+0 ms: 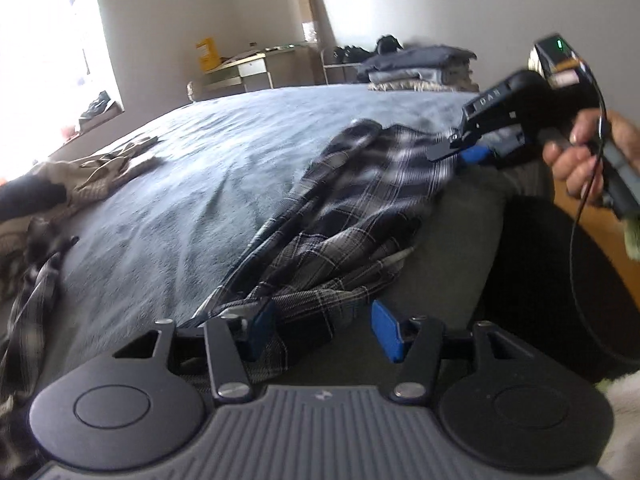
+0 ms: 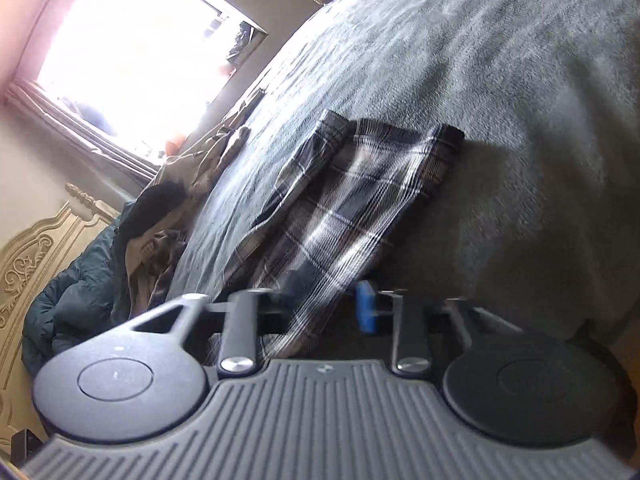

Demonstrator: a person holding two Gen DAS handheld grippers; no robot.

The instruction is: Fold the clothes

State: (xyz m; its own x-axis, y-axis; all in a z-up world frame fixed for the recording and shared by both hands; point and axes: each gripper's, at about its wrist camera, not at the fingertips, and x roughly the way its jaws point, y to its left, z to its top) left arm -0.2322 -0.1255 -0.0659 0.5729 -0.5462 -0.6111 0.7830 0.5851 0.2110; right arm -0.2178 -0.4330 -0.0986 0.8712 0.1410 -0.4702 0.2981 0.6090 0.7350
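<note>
A grey-and-black plaid garment (image 1: 340,216) lies partly folded on the grey-blue bed cover (image 1: 208,152), near the bed's edge. My left gripper (image 1: 324,330) is open, its blue pads either side of the garment's near hem; cloth lies between the fingers. The right gripper (image 1: 460,156) shows in the left wrist view at the garment's far corner, held by a hand. In the right wrist view the plaid garment (image 2: 352,200) runs from the bed down between the open fingers of the right gripper (image 2: 328,304); the image is blurred.
A stack of folded clothes (image 1: 420,68) sits at the bed's far side. Loose unfolded clothes (image 1: 60,188) lie at the left by the pillows. A window (image 2: 132,52), a carved headboard (image 2: 28,256) and a desk (image 1: 248,68) surround the bed.
</note>
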